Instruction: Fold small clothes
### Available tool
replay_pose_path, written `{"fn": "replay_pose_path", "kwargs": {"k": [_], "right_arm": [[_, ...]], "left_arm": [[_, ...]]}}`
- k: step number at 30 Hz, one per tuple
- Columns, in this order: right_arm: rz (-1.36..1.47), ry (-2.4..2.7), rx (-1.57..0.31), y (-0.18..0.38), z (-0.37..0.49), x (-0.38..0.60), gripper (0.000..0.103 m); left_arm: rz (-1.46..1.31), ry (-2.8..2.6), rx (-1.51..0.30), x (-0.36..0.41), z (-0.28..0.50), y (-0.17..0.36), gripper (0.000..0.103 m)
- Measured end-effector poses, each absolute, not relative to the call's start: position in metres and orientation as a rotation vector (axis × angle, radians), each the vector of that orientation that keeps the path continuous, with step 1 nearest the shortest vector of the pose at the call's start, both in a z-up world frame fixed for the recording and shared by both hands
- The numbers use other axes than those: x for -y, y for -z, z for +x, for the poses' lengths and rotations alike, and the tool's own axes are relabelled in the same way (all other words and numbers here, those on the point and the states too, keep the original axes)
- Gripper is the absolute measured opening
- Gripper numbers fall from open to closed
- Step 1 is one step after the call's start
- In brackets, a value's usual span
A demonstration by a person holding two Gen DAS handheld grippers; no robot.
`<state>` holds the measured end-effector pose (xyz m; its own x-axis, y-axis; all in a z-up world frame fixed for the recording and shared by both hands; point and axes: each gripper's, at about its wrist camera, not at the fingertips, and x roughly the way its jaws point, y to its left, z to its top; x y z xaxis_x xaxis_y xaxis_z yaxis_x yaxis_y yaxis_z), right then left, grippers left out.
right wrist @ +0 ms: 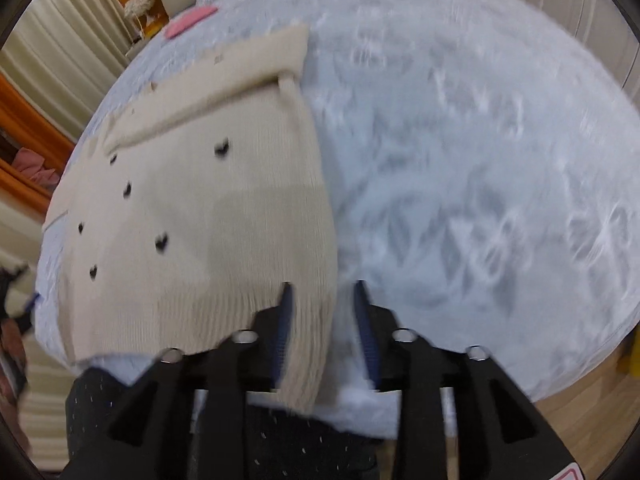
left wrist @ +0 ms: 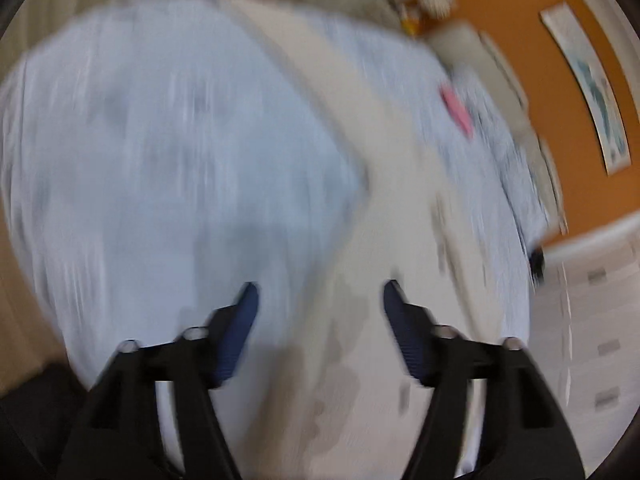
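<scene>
Left wrist view, heavily motion-blurred. The left claw [left wrist: 320, 300] has its two fingers set wide apart with nothing between them. It hovers over a bed covered by a fluffy pale blue blanket [left wrist: 140, 140]. A cream knit sweater [left wrist: 384, 216] runs as a band from the upper middle of the view down toward the claw, spreading beneath and between the fingers; whether the fingers touch it cannot be told through the blur. To the right of the sweater a small pink item [left wrist: 456, 110] lies on the blanket. Farther right of it stands an orange wall [left wrist: 532, 0] with a framed picture [left wrist: 588, 92].

Right wrist view, sharper. Left of the sweater hang cream curtains [right wrist: 68, 36]. The cream knit sweater [right wrist: 200, 208] lies flat on the blanket, dotted with small black heart marks, one sleeve folded across its upper part. The pink item [right wrist: 188, 22] lies beyond the sweater's far end. The right claw [right wrist: 320, 300] is at the sweater's near right corner, at the ribbed hem: fingers moderately apart, the hem edge lying between them, not clamped. Right of the sweater the pale blue blanket [right wrist: 480, 160] fills the view.
</scene>
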<state>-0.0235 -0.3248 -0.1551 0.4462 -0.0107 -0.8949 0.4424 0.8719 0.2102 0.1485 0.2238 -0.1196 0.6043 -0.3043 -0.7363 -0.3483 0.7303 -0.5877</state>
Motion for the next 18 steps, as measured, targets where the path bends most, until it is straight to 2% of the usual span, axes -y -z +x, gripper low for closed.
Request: {"fn": "replay_pose_path", "kwargs": {"k": [2,7,9,10,12,13,18], "right_arm": [[0.431,0.29,-1.058,0.146,-0.016,0.322,0.044],[0.398,0.269,-1.046,0.14,-0.011,0.312,0.05],[0.398,0.267,-1.053,0.141,-0.001,0.305,0.057],[0.401,0.264,-1.06,0.143,0.001,0.304,0.057],[0.404,0.253,-1.071,0.145,0.005,0.299,0.057],[0.401,0.249,-1.076,0.146,0.008,0.296,0.057],[0.397,0.232,-1.079,0.149,0.02,0.293,0.058]], "left_arm": [[-0.794,-0.11,-0.89,-0.254,0.201,0.116,0.07],[-0.981,-0.377,-0.812,-0.324,0.305,0.138,0.068],[-1.097,-0.441,-0.775,-0.343,0.329,0.155,0.061],[-1.131,-0.477,-0.774,-0.348,0.34,0.166,0.056],[-1.143,-0.504,-0.808,-0.347,0.352,0.182,0.035],[-1.116,-0.524,-0.823,-0.347,0.356,0.187,0.012],[-0.963,-0.491,-0.777,-0.328,0.373,0.159,0.005]]}}
